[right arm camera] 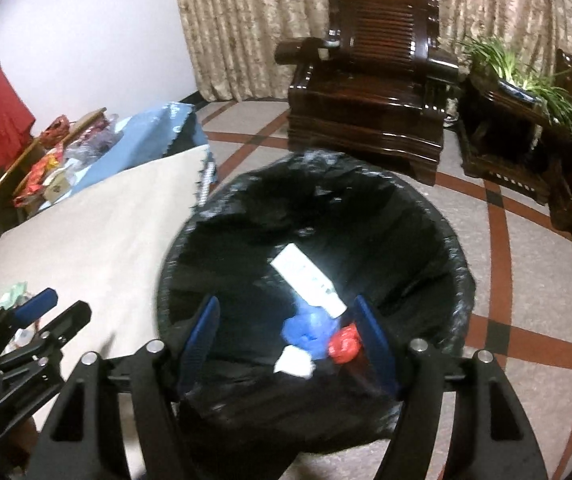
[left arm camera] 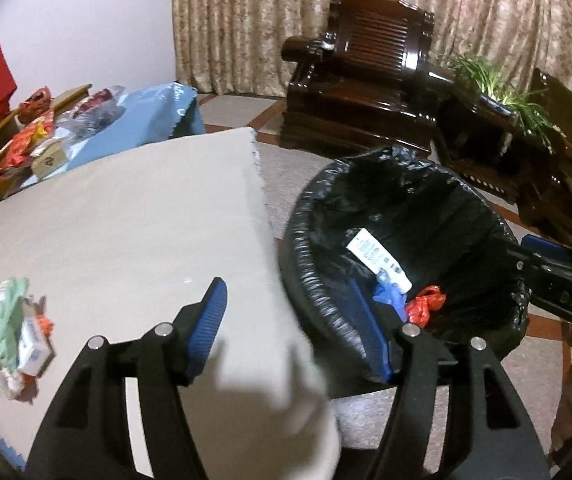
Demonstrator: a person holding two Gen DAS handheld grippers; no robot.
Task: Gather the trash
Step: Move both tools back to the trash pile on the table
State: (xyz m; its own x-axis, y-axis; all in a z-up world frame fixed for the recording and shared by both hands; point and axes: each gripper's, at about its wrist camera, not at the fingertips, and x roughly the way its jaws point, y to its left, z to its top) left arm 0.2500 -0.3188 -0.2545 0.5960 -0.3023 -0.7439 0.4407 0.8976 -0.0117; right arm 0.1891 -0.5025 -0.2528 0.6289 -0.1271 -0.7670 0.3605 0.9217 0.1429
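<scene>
Both grippers hang with jaws apart and empty: the right gripper (right arm camera: 286, 336) above the black-lined trash bin (right arm camera: 452, 280), the left gripper (left arm camera: 292, 320) straddling the beige surface's (left arm camera: 126, 216) edge beside the bin's rim. A white wrapper (right arm camera: 308, 278), blue scrap (right arm camera: 306, 332) and red scrap (right arm camera: 344, 344) lie inside; crumpled trash (left arm camera: 10, 332) sits near the surface's left edge.

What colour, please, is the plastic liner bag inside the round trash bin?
The plastic liner bag is glossy black; the right wrist view shows it best.
</scene>
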